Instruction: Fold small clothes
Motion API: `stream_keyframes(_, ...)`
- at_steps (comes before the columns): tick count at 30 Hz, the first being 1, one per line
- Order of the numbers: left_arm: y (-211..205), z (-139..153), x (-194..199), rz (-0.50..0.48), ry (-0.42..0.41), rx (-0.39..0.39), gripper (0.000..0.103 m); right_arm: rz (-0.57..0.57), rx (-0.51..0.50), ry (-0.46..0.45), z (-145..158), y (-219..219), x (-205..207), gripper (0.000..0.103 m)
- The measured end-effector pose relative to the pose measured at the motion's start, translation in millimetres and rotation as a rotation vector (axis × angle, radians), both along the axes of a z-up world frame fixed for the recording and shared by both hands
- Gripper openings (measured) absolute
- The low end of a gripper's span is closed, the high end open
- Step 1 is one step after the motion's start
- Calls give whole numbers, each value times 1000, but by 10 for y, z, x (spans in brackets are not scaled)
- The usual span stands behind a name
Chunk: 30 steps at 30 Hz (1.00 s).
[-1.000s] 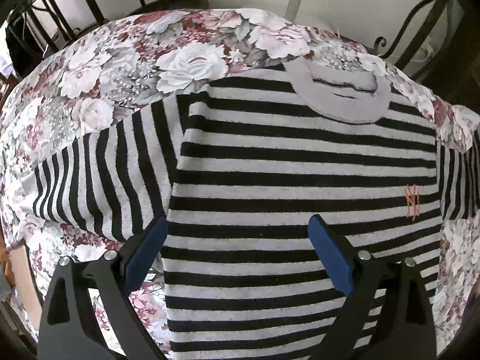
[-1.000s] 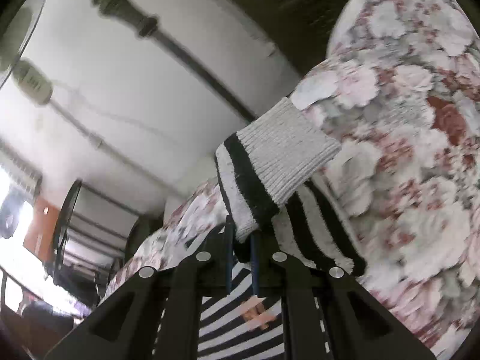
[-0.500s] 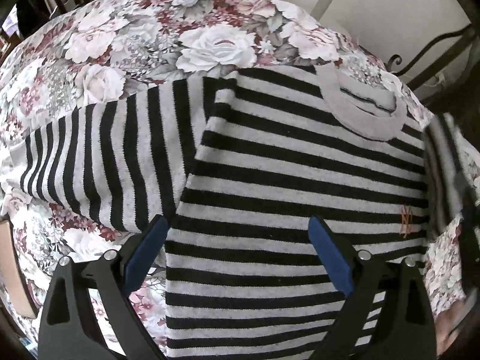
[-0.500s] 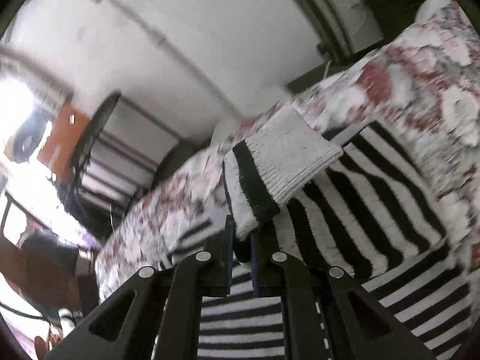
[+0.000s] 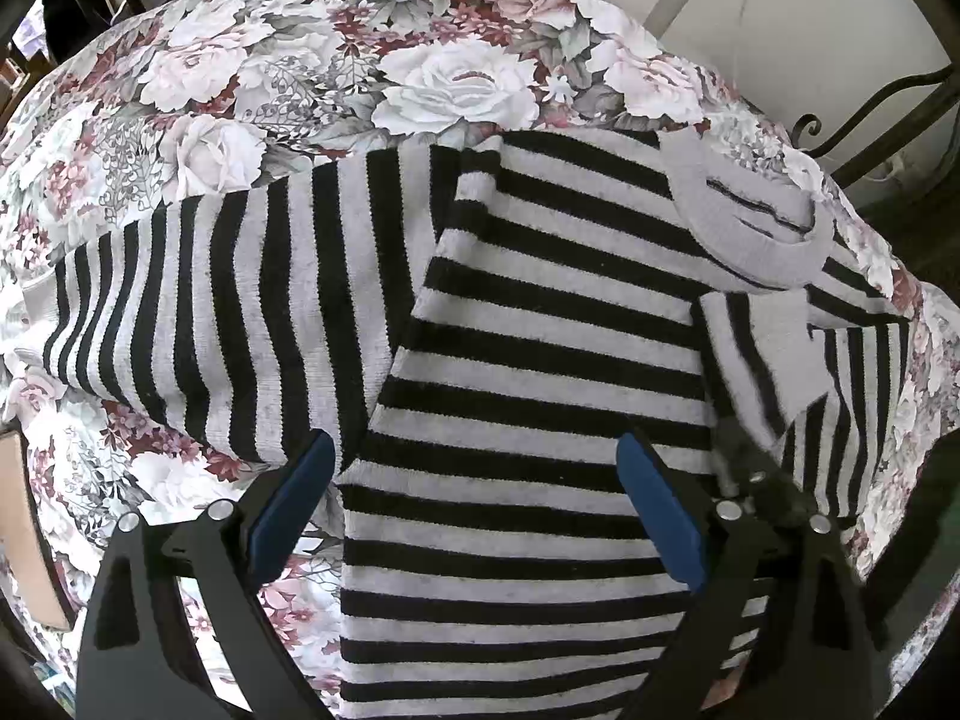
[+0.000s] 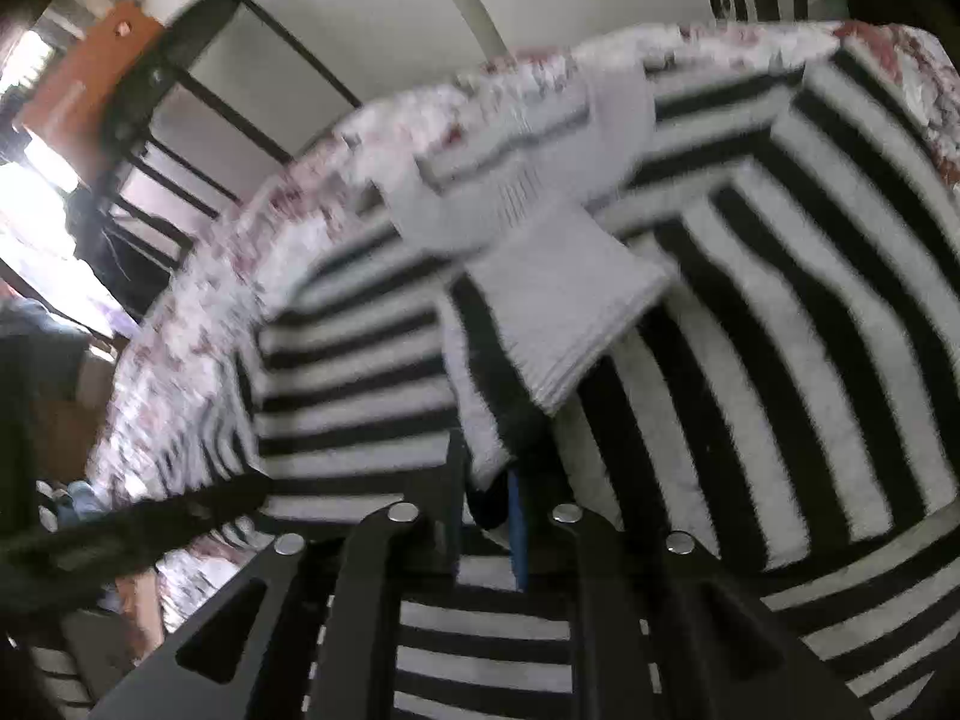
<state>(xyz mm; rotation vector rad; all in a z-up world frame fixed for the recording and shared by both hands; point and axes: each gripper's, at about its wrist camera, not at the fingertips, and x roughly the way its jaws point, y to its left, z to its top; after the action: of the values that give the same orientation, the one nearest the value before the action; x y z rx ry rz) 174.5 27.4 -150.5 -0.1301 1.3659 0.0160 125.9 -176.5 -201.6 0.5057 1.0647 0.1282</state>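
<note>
Right wrist view shows the right gripper (image 6: 486,498) opening, with the sleeve (image 6: 570,312) cuff between its fingers, over the sweater (image 5: 540,420) on the surface (image 5: 270,60). Released crooked, the sleeve may bunch. The left gripper (image 5: 474,480) hangs open, empty, above the hem.

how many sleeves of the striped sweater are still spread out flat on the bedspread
1. The left sleeve lies flat on the floral bedspread; the right sleeve is folded over the sweater body, in the right claw.
</note>
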Motion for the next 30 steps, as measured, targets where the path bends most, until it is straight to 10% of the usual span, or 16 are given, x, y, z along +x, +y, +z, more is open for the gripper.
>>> stream_keyframes(4, 42, -9, 38, 16, 5, -5, 92, 29, -2, -11, 26, 70, -38, 41)
stream_keyframes(11, 376, 130, 65, 115, -33, -24, 93, 182, 7, -80, 266, 401, -105, 53)
stream_keyframes(21, 152, -415, 101, 18, 131, -72, 94, -135, -32, -125, 572, -853, -240, 52)
stream_keyframes(27, -61, -518, 116, -9, 64, 65, 93, -327, -50, -120, 513, -1719, -362, 53)
stream_keyframes(30, -259, -456, 68, -102, 31, 11, 62, -342, 5, -98, 361, -1881, -304, 53)
